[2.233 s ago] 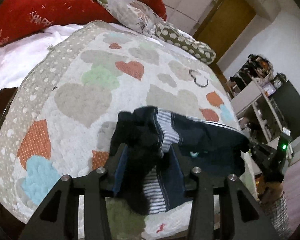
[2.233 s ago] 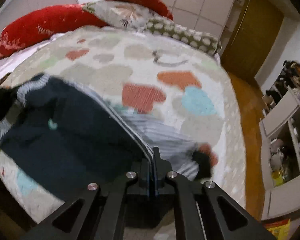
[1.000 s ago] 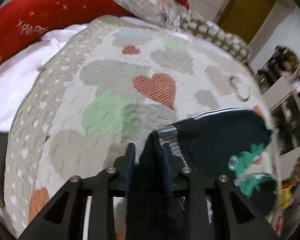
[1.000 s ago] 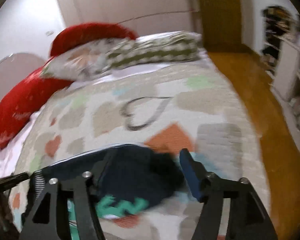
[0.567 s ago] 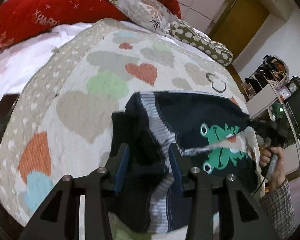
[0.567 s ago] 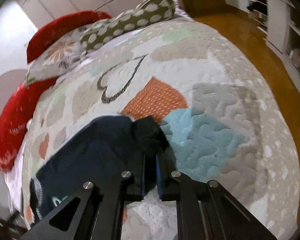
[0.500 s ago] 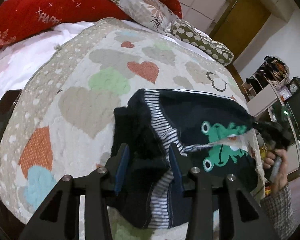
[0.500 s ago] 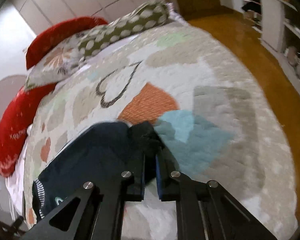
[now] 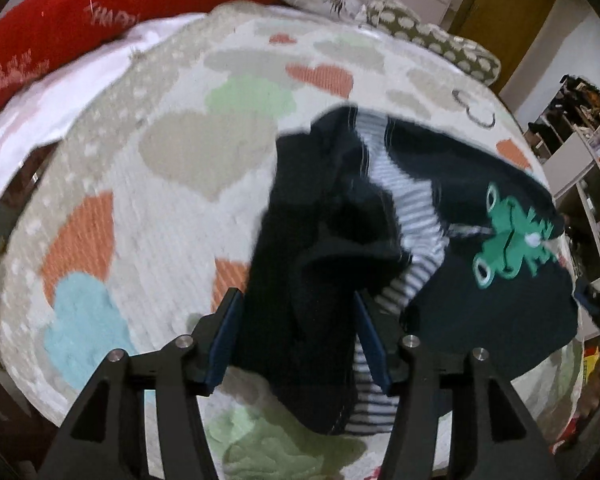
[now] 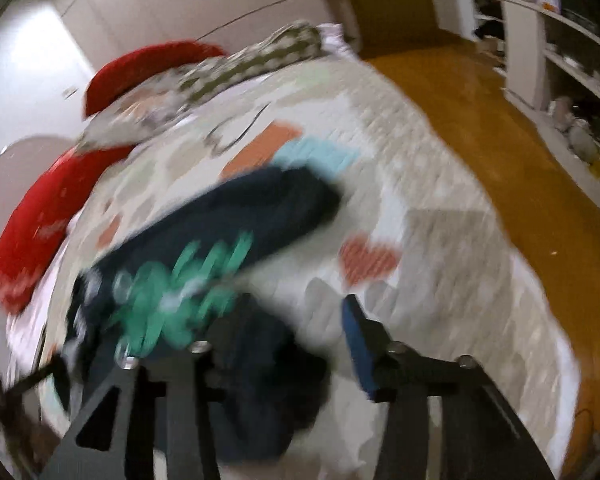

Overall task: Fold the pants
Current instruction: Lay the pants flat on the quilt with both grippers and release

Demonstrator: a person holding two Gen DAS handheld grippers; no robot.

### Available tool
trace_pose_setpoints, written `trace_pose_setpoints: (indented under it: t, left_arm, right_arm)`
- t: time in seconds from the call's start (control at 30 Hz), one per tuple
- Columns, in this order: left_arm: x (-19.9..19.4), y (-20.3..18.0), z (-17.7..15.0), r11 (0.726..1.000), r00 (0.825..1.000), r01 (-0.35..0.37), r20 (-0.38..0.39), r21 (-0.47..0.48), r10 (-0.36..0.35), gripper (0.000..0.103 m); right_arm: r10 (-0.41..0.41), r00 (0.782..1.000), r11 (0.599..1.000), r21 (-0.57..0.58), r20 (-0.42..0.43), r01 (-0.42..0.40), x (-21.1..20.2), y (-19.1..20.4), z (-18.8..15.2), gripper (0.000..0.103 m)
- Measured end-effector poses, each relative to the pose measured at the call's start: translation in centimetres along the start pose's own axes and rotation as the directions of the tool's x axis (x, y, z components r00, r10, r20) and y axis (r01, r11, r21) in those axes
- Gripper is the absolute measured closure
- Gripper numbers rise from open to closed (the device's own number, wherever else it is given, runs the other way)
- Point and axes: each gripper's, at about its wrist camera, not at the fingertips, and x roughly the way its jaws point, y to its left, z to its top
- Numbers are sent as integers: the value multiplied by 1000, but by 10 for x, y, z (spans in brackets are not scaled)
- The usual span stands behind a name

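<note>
Both grippers just spread wide, dropping the pants (image 9: 460, 216) onto the quilt (image 9: 172, 168); left gripper (image 9: 298, 336) straddles bunched waistband, right gripper (image 10: 276, 344) blurred; soft, floppy cloth, best pinched at hem corners

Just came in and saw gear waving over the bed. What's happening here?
A person with tongs in each hand is folding small dark pants with a green frog print on a heart-patterned quilt. The left tongs stand spread with bunched fabric and the striped waistband between the fingers. The right tongs are open, fabric lying between them; that view is blurred. The pants lie crumpled, not neatly folded yet.
</note>
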Motion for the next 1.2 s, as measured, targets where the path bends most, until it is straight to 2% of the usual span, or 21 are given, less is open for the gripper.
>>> trace_pose_setpoints:
  t: [0.07,0.1,0.17,0.2,0.23,0.27,0.33,0.47,0.57,0.63,0.77,0.83,0.9,0.97,1.0,1.07,1.13,1.2]
  left_arm:
    - [-2,-4,-5,1000,1000,-18,2,10,18,48]
    - [-5,-6,-8,1000,1000,-21,8,15,21,48]
    - [-17,-8,-12,1000,1000,-8,26,23,8,48]
    - [-19,-9,-12,1000,1000,-7,29,25,7,48]
    - [-23,-10,-14,1000,999,-10,35,28,9,48]
    - [-28,-11,-16,999,999,-16,45,32,15,48]
    - [-31,-14,-16,999,998,-26,54,38,24,47]
    - [-35,-21,-16,998,998,-29,50,54,27,47]
    - [-46,-26,-19,996,996,-53,74,76,47,47]
    - [-54,-29,-22,993,992,-79,101,88,70,46]
    - [-81,-35,-29,982,969,-155,210,112,130,43]
    - [-95,-41,-32,976,953,-184,263,117,149,40]
    - [-111,-45,-36,973,935,-201,319,114,156,34]
    - [-128,-51,-39,970,909,-216,385,110,159,26]
    - [-136,-54,-40,969,897,-223,413,108,160,22]
    - [-152,-59,-45,966,865,-236,476,106,159,17]
    - [-159,-62,-46,965,851,-238,503,109,153,15]
    - [-160,-63,-44,968,852,-226,505,112,141,15]
  right_arm:
    - [4,1000,1000,-19,-26,-5,5,9,-20,45]
    - [-21,998,999,-40,-51,19,14,14,-28,45]
    - [-53,995,997,-54,-80,49,22,16,-37,79]
    - [-47,996,998,-33,-74,45,21,13,-37,83]
    - [0,998,1000,10,-58,0,15,7,-35,84]
    - [18,999,999,40,-42,-16,9,2,-34,85]
    - [0,1000,997,74,-7,0,-3,-8,-35,85]
    - [-71,997,991,111,-15,72,-7,-24,-40,84]
    - [-114,993,983,143,-17,115,-12,-30,-45,75]
    - [-145,989,979,145,13,142,-23,-28,-43,68]
    - [-219,967,972,110,128,205,-58,-12,-45,63]
    - [-208,963,977,82,169,196,-72,-2,-48,56]
    - [-181,965,983,55,187,174,-80,8,-52,55]
    - [-153,969,988,23,195,151,-84,23,-55,55]
    - [-138,970,990,2,198,141,-86,31,-56,51]
    - [-130,972,988,-56,195,143,-82,51,-57,41]
    - [-144,971,981,-98,189,164,-67,64,-56,38]
    - [-154,972,973,-145,177,181,-44,75,-50,38]
